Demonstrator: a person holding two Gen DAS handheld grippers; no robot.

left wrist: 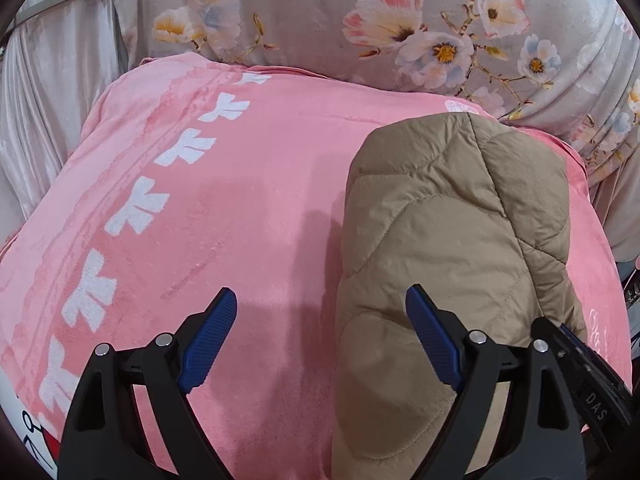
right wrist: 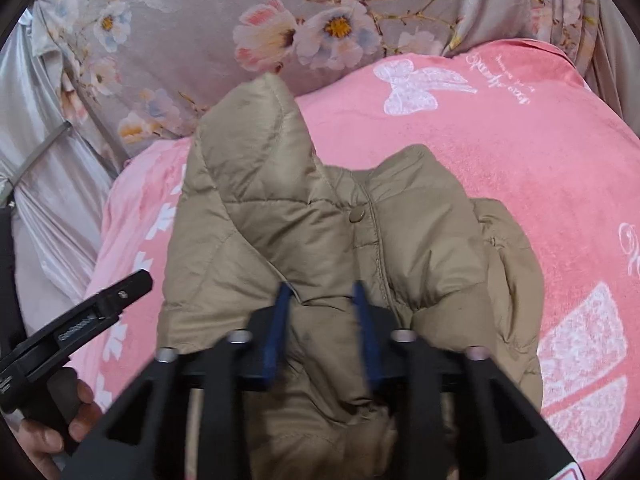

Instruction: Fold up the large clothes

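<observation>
Counting near to far: two grippers, one jacket, one pink blanket, one floral cover, one pale satin drape.

Nearest in the left wrist view, the left gripper (left wrist: pixel 320 336) has its two blue-padded fingers (left wrist: pixel 210 340) spread wide apart over bare blanket, nothing between them; the pad at 4 o'clock overlaps the jacket's edge in the picture, though I cannot tell if it touches. In the right wrist view, the right gripper (right wrist: pixel 322 332) shows two blue pads close together with a narrow gap, blurred, just over the jacket's fabric; whether they pinch a fold I cannot tell. A hand (right wrist: pixel 52 428) at 8 o'clock in that view grips the black body of the other gripper.

One tan quilted jacket (right wrist: pixel 328 240) lies bunched on the blanket, from the centre of the right wrist view down to 6 o'clock, one brass snap (right wrist: pixel 356 215) showing near its middle and a puffed part rising toward 11 o'clock. In the left wrist view it fills 4 o'clock.

Under it spreads the pink blanket (left wrist: pixel 240 208), with a row of white leaf-like marks from 11 to 8 o'clock in the left wrist view, and a white bow print at 1 o'clock in the right wrist view.

Beyond, at 12 o'clock, lies a grey floral cover (left wrist: pixel 360 12), touching the blanket's far edge. Farthest, at 10 o'clock, hangs a pale satin drape (left wrist: pixel 52 80).
</observation>
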